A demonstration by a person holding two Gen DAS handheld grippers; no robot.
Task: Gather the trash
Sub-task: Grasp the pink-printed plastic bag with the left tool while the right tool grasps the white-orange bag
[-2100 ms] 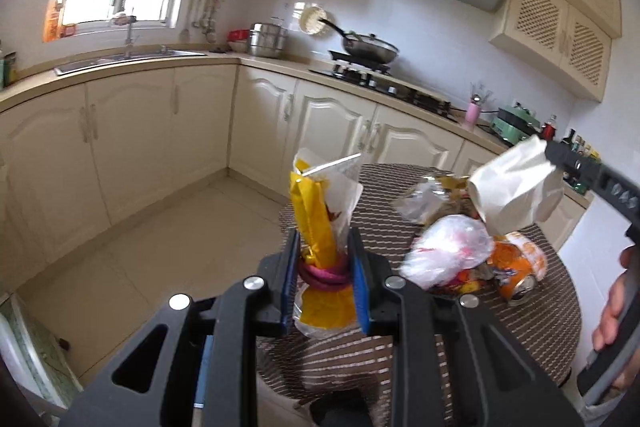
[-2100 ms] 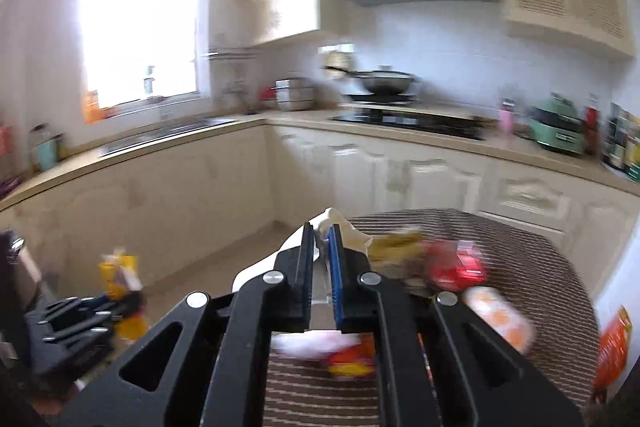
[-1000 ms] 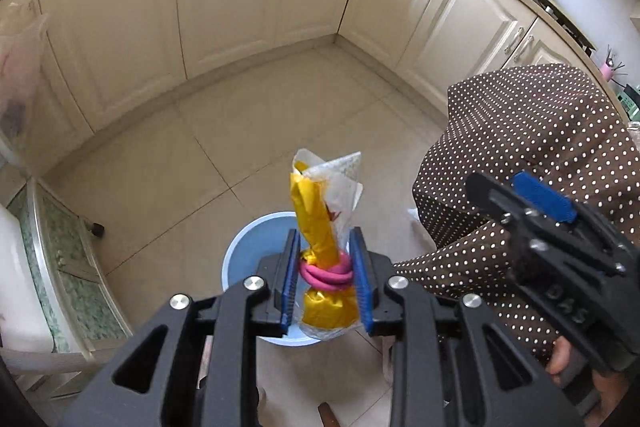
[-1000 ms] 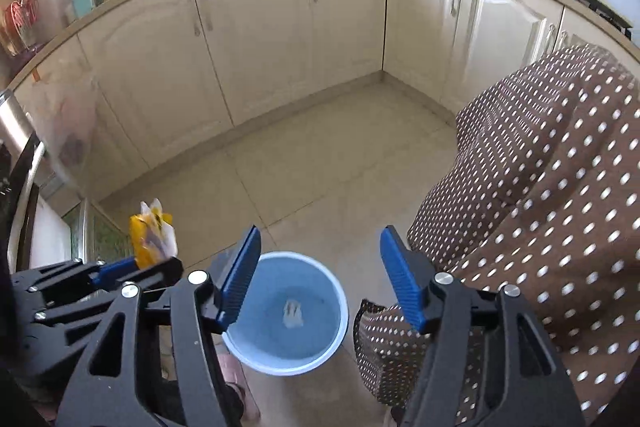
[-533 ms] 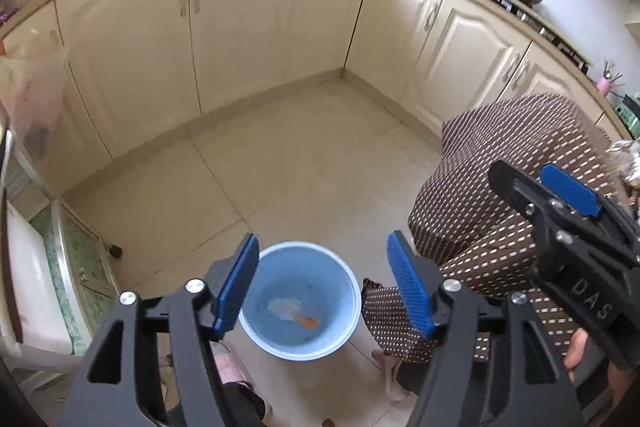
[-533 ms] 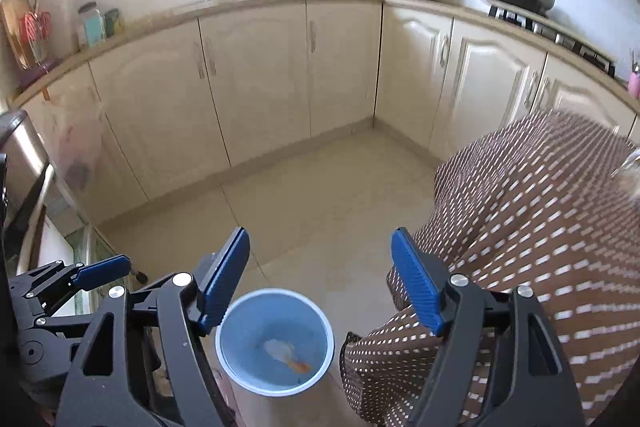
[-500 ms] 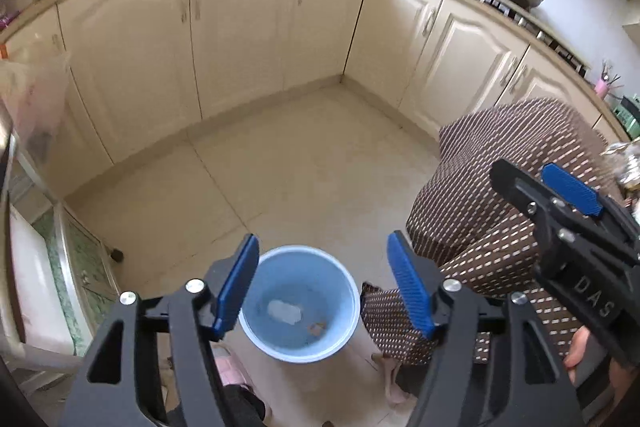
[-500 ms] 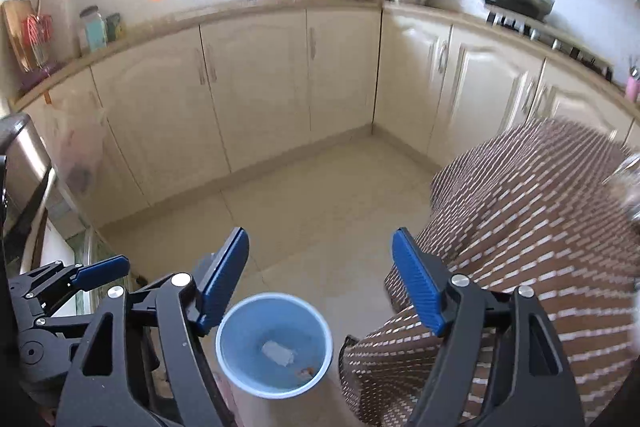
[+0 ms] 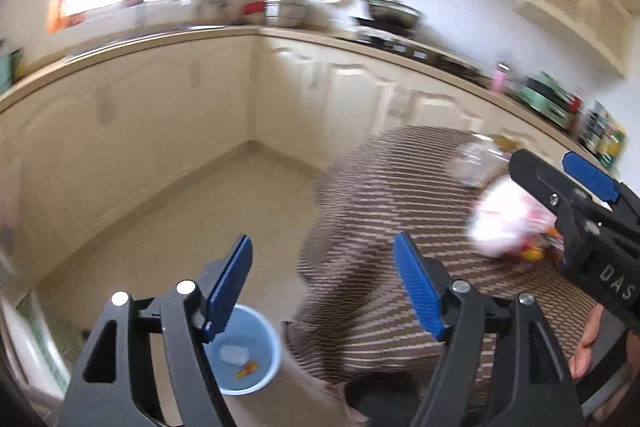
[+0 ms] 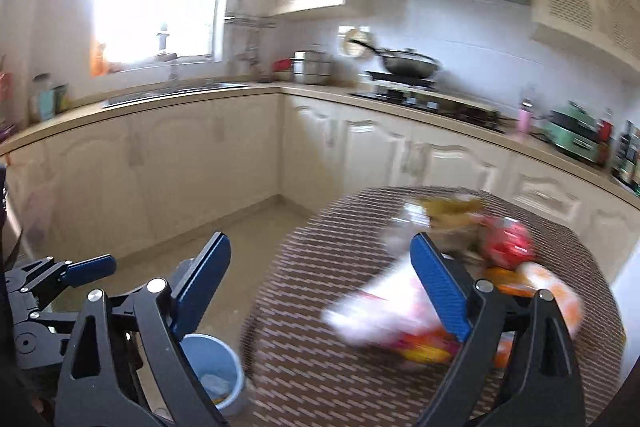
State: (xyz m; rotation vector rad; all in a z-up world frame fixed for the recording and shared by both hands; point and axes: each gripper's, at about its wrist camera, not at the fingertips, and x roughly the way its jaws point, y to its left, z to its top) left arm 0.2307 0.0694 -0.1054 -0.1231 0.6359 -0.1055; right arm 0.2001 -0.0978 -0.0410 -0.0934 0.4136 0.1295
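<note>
Your left gripper [image 9: 322,277] is standing wide with nothing between its blue pads; its jaws have just been opening further. In the left wrist view you are looking past it at the round light-blue plastic bin [image 9: 244,351] on the floor, low and to the left, with two small scraps lying inside. The round table under its brown dotted cloth [image 9: 384,195] is filling the right side, and the crumpled white-and-pink plastic bag [image 9: 502,221] is lying on it, blurred, just behind your right gripper [image 9: 568,183], whose pads are apart and empty.

In the right wrist view your right gripper [image 10: 320,279] is gaping too, its jaws also having just been opening, holding nothing. The remaining litter is sitting on the dotted cloth [image 10: 320,235]: the white-and-pink bag [image 10: 380,311] nearest, partly behind the right-hand finger, a red wrapper [image 10: 506,241] and an orange can [image 10: 560,293] further back.

Everything is smeared, so I judge you are swinging fast. Arriving at that pace, you are risking a nudge that sends the light bag or the can off the edge, or a pinch of cloth along with the trash.
</note>
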